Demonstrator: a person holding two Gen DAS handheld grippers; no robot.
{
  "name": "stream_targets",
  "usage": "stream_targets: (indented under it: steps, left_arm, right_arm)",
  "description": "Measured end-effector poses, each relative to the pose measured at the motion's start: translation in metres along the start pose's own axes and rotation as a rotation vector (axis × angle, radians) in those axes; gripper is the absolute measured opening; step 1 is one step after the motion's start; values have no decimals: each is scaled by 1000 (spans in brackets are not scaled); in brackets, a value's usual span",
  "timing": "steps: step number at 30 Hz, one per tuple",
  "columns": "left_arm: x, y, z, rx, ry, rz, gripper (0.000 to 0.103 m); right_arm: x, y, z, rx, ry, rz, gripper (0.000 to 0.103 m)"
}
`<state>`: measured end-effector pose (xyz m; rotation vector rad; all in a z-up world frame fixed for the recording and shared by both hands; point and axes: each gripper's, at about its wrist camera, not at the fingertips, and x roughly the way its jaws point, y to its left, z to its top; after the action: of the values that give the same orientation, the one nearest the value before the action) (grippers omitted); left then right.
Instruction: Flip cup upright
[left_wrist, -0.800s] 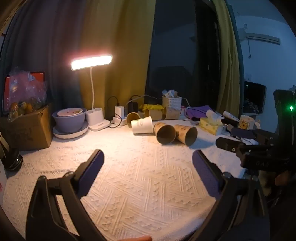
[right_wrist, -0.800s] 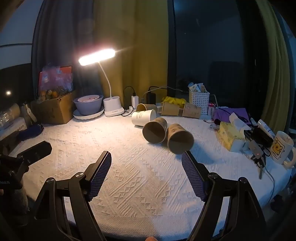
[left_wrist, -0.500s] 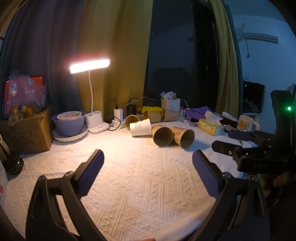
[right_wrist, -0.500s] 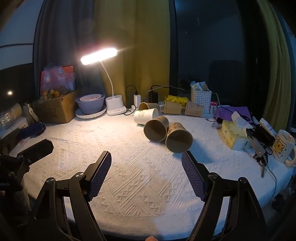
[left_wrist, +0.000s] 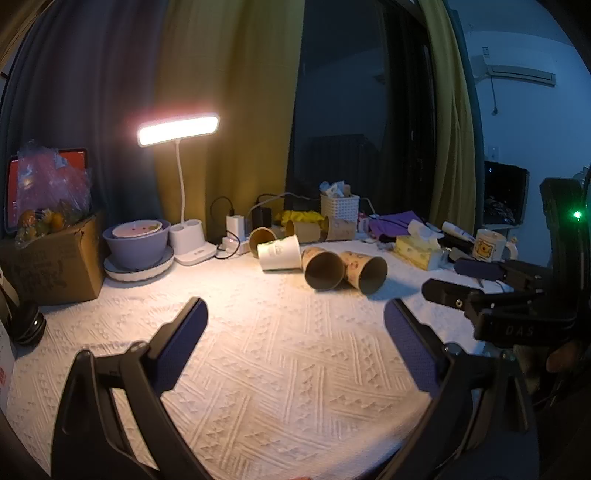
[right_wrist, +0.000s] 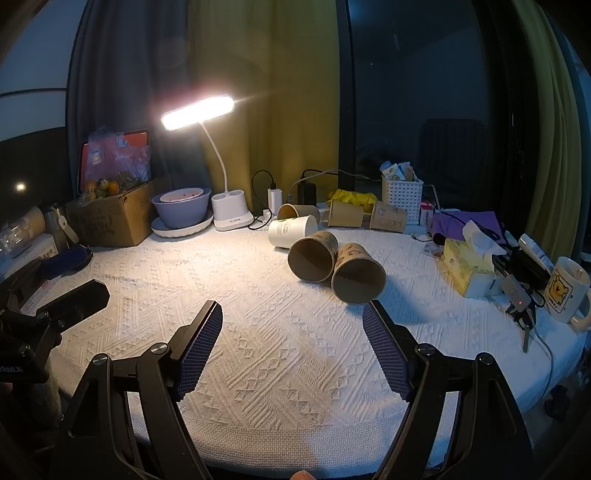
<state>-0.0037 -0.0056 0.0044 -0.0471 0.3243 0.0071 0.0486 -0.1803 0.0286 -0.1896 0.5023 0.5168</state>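
Several paper cups lie on their sides on the white textured tablecloth (right_wrist: 258, 332). Two brown cups lie mouth toward me, one on the left (right_wrist: 312, 256) (left_wrist: 323, 264) and one on the right (right_wrist: 356, 275) (left_wrist: 365, 271). A white cup (right_wrist: 291, 230) (left_wrist: 279, 251) lies behind them. More brown cups (right_wrist: 345, 213) lie farther back. My left gripper (left_wrist: 295, 332) is open and empty over the near cloth. My right gripper (right_wrist: 293, 332) is open and empty, its right fingertip (right_wrist: 373, 314) just short of the right brown cup.
A lit desk lamp (right_wrist: 197, 112) stands at the back with a purple bowl (right_wrist: 181, 208) and a cardboard box (right_wrist: 110, 221) to its left. A tissue box (right_wrist: 467, 267), keys and a mug (right_wrist: 567, 291) sit on the right. A white basket (right_wrist: 402, 194) stands behind.
Both grippers have drawn back and risen a little, so the cups look slightly farther and the view higher. Both stay open. The cups have not moved.
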Motion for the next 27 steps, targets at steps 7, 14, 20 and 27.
stream_targets:
  steps: [7, 14, 20, 27]
  left_arm:
    - [-1, -6, -2, 2, 1, 1, 97]
    - [-1, -6, -2, 1, 1, 0, 97]
    - [-2, -9, -3, 3, 3, -2, 97]
    - [-1, -10, -4, 3, 4, -2, 97]
  right_arm:
    - [-1, 1, -1, 2, 0, -1, 81]
    - [0, 1, -1, 3, 1, 1, 81]
    - [-1, 2, -2, 3, 1, 1, 81]
    - [-1, 2, -2, 4, 2, 2, 81]
